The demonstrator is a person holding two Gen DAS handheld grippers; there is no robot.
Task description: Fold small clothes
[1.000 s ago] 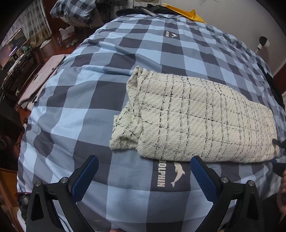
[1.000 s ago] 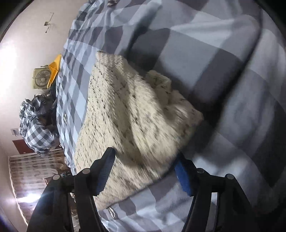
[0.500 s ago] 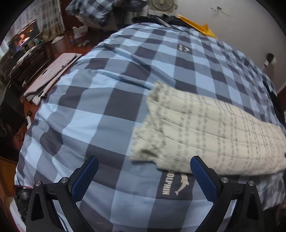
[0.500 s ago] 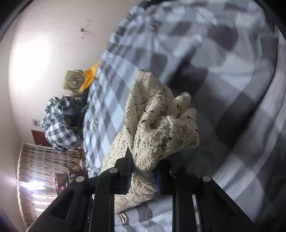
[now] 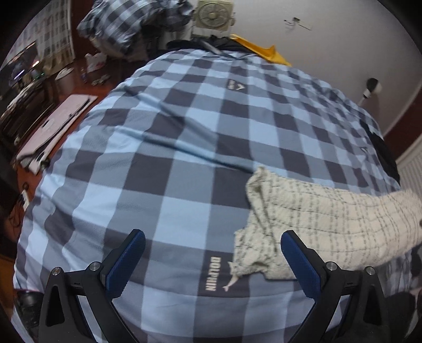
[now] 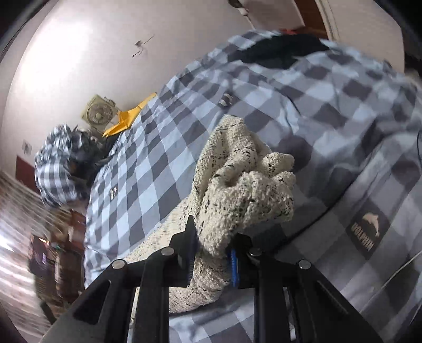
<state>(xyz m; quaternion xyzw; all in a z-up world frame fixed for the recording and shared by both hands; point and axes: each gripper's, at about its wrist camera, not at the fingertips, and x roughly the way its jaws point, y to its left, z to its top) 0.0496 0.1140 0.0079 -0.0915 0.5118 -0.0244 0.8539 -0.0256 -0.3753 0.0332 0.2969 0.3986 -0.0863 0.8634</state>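
Your right tool [image 6: 212, 254] is clenched on a bunched end of the cloth [image 6: 245, 190], lifted centre frame above the bed [image 6: 158, 163]. Your left tool [image 5: 212, 260] is released, holding nothing; cloth [image 5: 329, 219] lies lower right, beside its right finger.

A bed covered by a blue-and-grey checked duvet [image 5: 168, 147] fills the room beneath a plain pale wall [image 5: 329, 34]. A square fan [image 5: 214, 13] and yellow cloth [image 5: 263, 51] sit at the bed's far edge; a checked bundle [image 5: 124, 21] lies near its far left corner, above reddish-brown floor [image 5: 79, 76].
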